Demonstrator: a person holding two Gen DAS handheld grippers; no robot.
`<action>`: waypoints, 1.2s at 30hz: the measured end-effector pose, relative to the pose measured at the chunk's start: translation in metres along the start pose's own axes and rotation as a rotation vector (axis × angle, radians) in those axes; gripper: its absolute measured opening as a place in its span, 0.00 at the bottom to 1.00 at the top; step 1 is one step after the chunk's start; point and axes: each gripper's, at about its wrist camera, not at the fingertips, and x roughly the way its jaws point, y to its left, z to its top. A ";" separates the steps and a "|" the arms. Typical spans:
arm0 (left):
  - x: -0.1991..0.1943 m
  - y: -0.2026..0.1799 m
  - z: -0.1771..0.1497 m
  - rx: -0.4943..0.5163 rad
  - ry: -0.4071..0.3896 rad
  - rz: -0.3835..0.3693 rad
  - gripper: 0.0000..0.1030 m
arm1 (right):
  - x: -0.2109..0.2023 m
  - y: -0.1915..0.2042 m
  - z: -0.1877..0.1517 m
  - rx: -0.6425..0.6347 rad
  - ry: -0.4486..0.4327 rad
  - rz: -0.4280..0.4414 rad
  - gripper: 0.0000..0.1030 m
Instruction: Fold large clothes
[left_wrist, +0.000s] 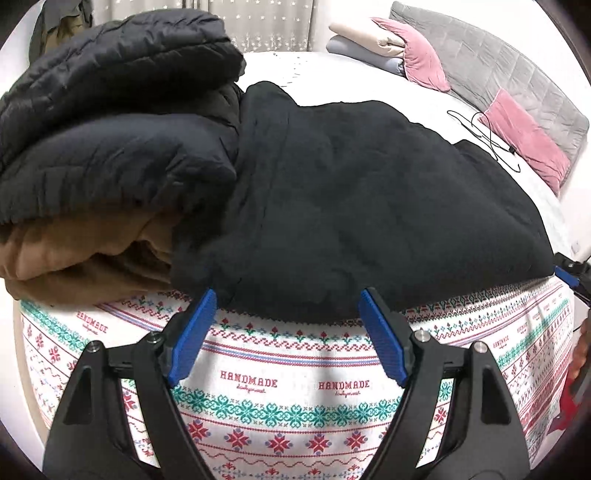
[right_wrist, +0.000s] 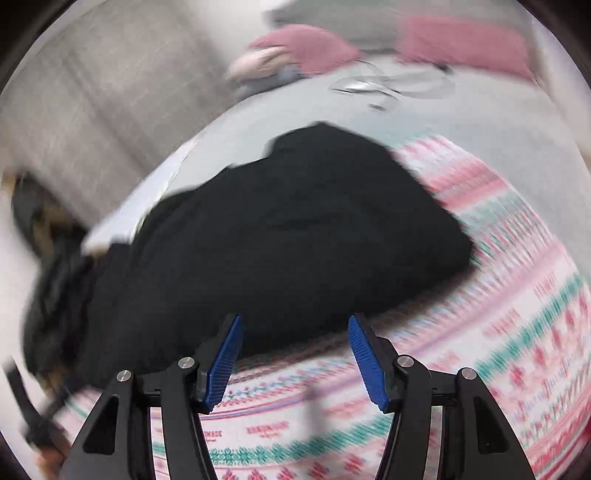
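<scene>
From the left wrist, the white cloth with red and green cross-stitch bands and "HANDMADE" lettering covers the near end of the bed. On it lies the large black fleece garment, its near hem draped over the cloth's far part. Left of the garment sits a stack: a black quilted puffer jacket on top of a folded tan coat. Beyond the garment the pale bedsheet runs to a grey padded headboard with two pink velvet cushions and a thin black cable. A star-dotted curtain hangs behind. The left gripper hovers at the garment's hem with its blue pads spread wide, nothing between them.

From the right wrist, everything is smeared with blur. The black garment lies across the patterned cloth, the sheet beyond. The right gripper stands apart-jawed, empty, just short of the garment's edge.
</scene>
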 end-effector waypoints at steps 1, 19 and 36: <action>-0.002 -0.005 0.001 0.011 -0.013 -0.016 0.78 | 0.006 0.017 -0.002 -0.053 -0.011 -0.002 0.58; 0.064 -0.115 -0.002 0.263 0.013 0.016 0.88 | 0.093 0.131 -0.026 -0.434 0.075 -0.051 0.60; 0.022 -0.113 0.072 0.147 -0.007 -0.148 0.87 | 0.018 0.028 0.018 0.028 -0.024 0.115 0.77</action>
